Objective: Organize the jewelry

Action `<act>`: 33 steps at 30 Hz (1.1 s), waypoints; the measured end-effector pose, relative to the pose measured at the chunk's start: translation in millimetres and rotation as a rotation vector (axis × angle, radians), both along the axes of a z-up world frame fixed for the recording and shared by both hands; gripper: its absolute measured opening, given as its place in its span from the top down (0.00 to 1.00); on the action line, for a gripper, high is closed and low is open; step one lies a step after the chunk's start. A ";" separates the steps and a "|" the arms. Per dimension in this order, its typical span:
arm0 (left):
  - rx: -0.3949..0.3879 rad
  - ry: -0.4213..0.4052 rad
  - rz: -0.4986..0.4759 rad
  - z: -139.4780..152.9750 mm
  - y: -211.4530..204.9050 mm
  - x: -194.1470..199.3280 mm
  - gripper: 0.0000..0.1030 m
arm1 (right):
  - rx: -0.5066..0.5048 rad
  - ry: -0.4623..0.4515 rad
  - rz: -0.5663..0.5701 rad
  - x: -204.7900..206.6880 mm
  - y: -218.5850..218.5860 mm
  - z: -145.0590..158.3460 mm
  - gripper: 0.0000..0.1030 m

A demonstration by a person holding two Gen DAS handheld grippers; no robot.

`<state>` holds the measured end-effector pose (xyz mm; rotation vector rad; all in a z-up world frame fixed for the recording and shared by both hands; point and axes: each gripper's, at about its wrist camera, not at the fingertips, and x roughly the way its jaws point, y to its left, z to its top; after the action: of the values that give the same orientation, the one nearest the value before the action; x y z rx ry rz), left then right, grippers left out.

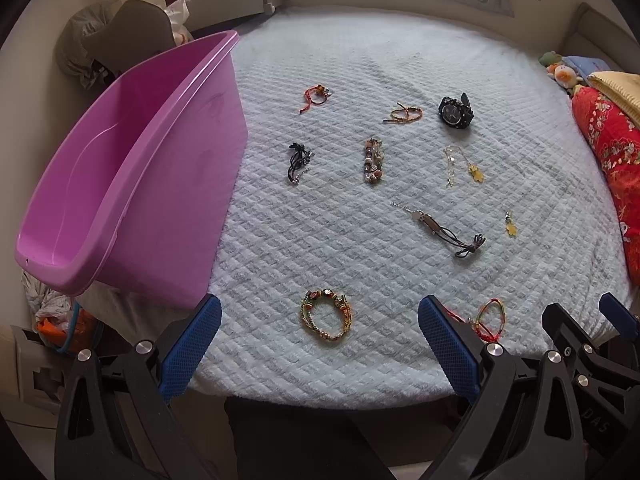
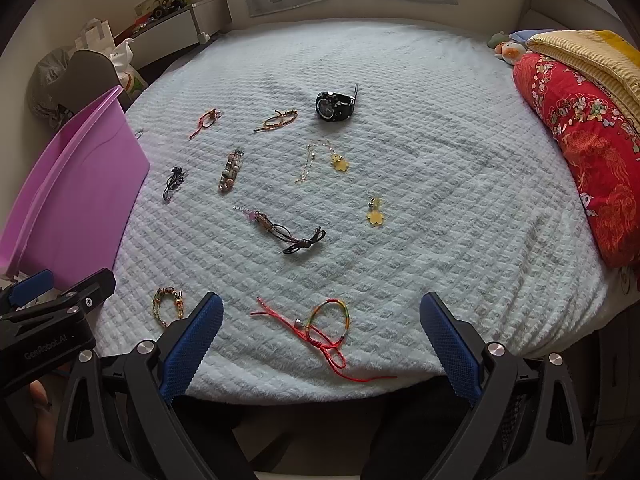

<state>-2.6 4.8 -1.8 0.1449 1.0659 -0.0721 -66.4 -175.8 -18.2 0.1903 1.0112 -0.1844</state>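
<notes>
Both your grippers, left point(image 1: 319, 346) and right point(image 2: 321, 346), hover with jaws spread; that red cord bracelet point(image 2: 328, 326) looks light and floppy, so pinch its knot.

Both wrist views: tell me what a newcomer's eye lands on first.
The big purple tub at the bed's left edge, empty as far as its visible inside shows. Then the jewelry scattered over the pale quilt: a black watch farthest back, a red-corded bracelet between the open right gripper's fingers.
</notes>
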 end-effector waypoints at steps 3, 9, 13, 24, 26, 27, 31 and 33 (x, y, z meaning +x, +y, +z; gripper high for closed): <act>0.001 -0.001 0.000 -0.1 0.2 0.0 0.06 | -0.002 -0.001 -0.001 -0.4 0.0 0.3 0.09; 0.002 0.000 -0.001 -0.4 -0.5 -0.9 0.06 | -0.002 -0.002 -0.001 -0.5 0.0 0.8 0.09; 0.005 -0.003 -0.004 0.0 -2.6 -2.4 0.06 | -0.001 -0.003 -0.001 -0.8 -0.1 0.8 0.09; 0.013 0.001 -0.012 -0.3 -7.1 -4.4 0.06 | -0.001 -0.004 -0.001 -1.5 -0.7 0.9 0.09; 0.015 0.001 -0.011 -0.5 -7.1 -4.4 0.06 | 0.000 -0.008 0.000 -1.7 0.2 1.6 0.09; 0.014 0.002 -0.010 -0.7 -7.8 -4.9 0.06 | 0.000 -0.009 0.000 -1.8 0.6 1.8 0.09; 0.018 -0.001 -0.012 -0.9 -7.9 -5.4 0.06 | 0.001 -0.010 0.002 -1.9 1.3 1.9 0.09; 0.018 0.000 -0.012 -1.1 -8.0 -5.5 0.06 | 0.002 -0.011 0.002 -2.2 1.1 1.9 0.09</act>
<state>-8.1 -3.2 -2.9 0.1679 1.0660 -0.0735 -68.6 -174.6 -16.4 0.1921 1.0004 -0.1798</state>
